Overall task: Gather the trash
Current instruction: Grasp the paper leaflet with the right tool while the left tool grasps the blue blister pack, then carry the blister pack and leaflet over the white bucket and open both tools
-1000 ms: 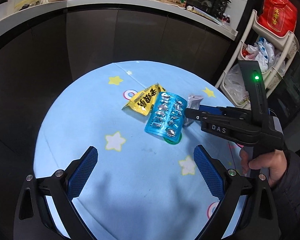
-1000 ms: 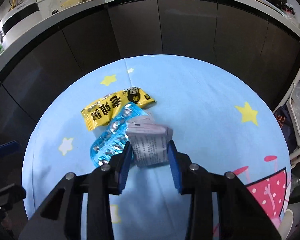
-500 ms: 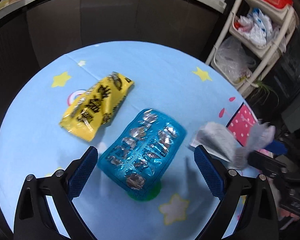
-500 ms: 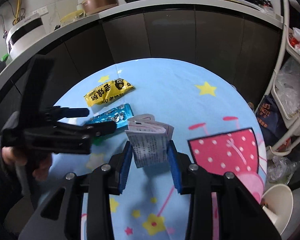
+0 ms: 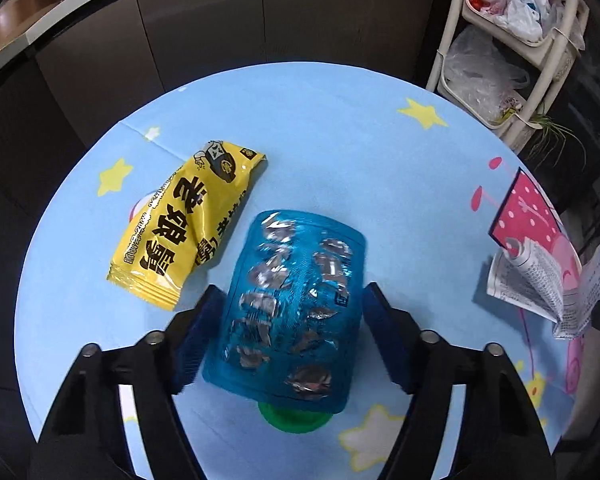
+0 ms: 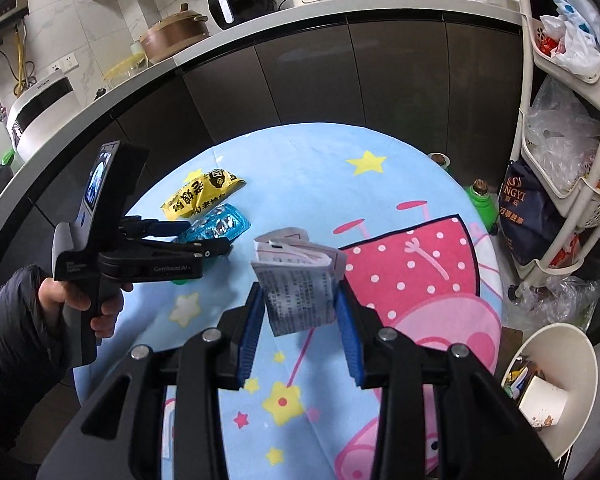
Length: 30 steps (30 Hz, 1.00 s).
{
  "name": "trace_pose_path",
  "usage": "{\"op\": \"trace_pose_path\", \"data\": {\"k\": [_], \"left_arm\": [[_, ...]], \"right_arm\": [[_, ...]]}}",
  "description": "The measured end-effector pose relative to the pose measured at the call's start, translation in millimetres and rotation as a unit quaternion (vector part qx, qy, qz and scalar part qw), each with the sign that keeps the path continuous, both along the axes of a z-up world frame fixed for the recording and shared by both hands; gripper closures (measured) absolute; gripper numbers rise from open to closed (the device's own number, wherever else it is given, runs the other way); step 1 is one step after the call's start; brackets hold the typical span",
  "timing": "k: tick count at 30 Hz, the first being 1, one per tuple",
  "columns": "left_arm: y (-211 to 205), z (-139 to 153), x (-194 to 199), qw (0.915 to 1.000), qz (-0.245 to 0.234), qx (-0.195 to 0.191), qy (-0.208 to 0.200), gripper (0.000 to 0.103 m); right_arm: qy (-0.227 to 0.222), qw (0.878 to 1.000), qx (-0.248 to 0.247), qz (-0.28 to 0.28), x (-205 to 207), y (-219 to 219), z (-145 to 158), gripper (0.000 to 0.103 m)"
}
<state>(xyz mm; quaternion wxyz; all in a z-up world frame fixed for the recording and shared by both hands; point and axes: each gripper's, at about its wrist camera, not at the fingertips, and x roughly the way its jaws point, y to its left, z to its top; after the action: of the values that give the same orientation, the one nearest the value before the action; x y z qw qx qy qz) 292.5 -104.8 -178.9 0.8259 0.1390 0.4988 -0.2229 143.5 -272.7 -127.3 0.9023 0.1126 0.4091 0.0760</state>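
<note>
A blue blister pack point(image 5: 292, 304) with torn foil rests on a green cap point(image 5: 292, 416) on the round blue table point(image 5: 340, 140). My left gripper point(image 5: 290, 294) straddles the pack and its jaws are closing on it, each blue pad just short of an edge. To its left lies a yellow snack wrapper point(image 5: 188, 224). My right gripper point(image 6: 300, 292) is shut on a folded printed leaflet point(image 6: 300, 284) and holds it above the table's pink pattern. The right wrist view also has the left gripper point(image 6: 208, 235), the pack point(image 6: 220, 226) and the wrapper point(image 6: 200, 196).
A cream bin point(image 6: 580, 400) with rubbish in it stands on the floor at the lower right. A white shelf rack point(image 6: 572, 120) with plastic bags stands right of the table, with a green bottle point(image 6: 482, 204) and a dark bag near it. Dark cabinets run behind.
My left gripper came down over the blister pack and its jaws narrowed around it. My right gripper carried the leaflet off to the right, away from the pack.
</note>
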Motion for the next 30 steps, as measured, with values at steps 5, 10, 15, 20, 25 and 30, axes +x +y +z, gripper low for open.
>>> {"op": "trace_pose_path", "data": {"k": [5,10,15,20,25,30], "left_arm": [[4.0,8.3,-6.6,0.9999,0.01,-0.011,0.008,0.04],[19.5,42.2,-21.2,0.9978,0.02,-0.063,0.006,0.04],[17.5,81.5,-43.6,0.9954,0.005,-0.093,-0.02,0.04],[4.6,119.5,-75.6,0.9893,-0.016,-0.139,-0.041,0.04],[-21.7,136.2,-109.5,0.9822,-0.048,-0.177,-0.039,0.04],[-65.9,130.8,-136.6,0.9775,-0.089,-0.19,-0.023,0.04]], "right_arm": [[-0.009,1.0,0.006,-0.001,-10.1,-1.0,7.9,0.066],[-0.026,1.0,0.01,-0.008,-22.6,-6.8,21.6,0.066],[-0.053,0.998,0.015,-0.019,-39.7,-15.7,40.4,0.066],[-0.077,0.996,0.01,-0.033,-61.4,-28.8,58.3,0.066],[-0.091,0.994,-0.01,-0.058,-88.9,-50.4,68.8,0.066],[-0.092,0.991,-0.02,-0.099,-121.3,-86.3,67.1,0.066]]}}
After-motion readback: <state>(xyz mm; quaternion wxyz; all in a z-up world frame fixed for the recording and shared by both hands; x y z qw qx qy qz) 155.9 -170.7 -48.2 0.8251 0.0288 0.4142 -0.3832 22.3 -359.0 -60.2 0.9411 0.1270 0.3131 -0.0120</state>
